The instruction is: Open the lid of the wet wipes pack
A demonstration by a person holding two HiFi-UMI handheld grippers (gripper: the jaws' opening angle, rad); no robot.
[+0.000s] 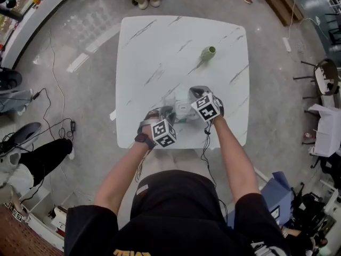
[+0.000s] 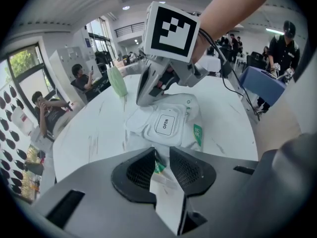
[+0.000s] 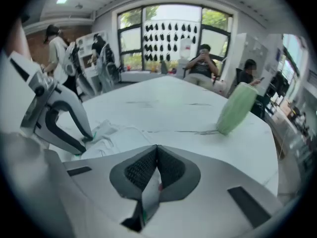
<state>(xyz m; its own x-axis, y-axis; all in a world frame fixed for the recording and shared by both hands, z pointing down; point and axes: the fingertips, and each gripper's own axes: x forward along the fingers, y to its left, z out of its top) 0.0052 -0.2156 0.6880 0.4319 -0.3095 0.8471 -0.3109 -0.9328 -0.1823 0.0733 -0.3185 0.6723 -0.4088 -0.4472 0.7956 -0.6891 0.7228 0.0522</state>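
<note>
We're on the wet wipes pack [image 1: 180,104]: a soft white pouch of crinkled film with small green print. It lies close to the table's near edge, roughly midway along it. On its top sits the lid [image 2: 165,124], a smooth, rounded rectangular flap of stiffer plastic marked OPEN, and we see it lying flat on the pack.

The left gripper [image 2: 163,155] bites the near end of the pouch. Its two dark, ribbed pads [image 2: 140,171] stand a sliver apart with wrinkled film pressed between them. The right gripper [image 3: 157,148] comes down on the far end of the pack. Its jaws are squeezed together, and a thin white strip, which we take for the pack's film, shows between the pads.

Both tools are grey, hard-shelled and pitched steeply downward, each topped by a cube with black-and-white square markers. The forearms reach out from the near side and converge on the pack. The left hand [image 1: 150,122] is nearer the edge with a dark band on its wrist, and the right hand [image 1: 213,106] is a little further in.

The table [image 1: 154,47] is square with rounded corners, its glossy white top streaked with thin grey veins like marble. Toward its far right corner we spot a smooth, pale green bottle [image 1: 208,53], well apart from the pack.
</note>
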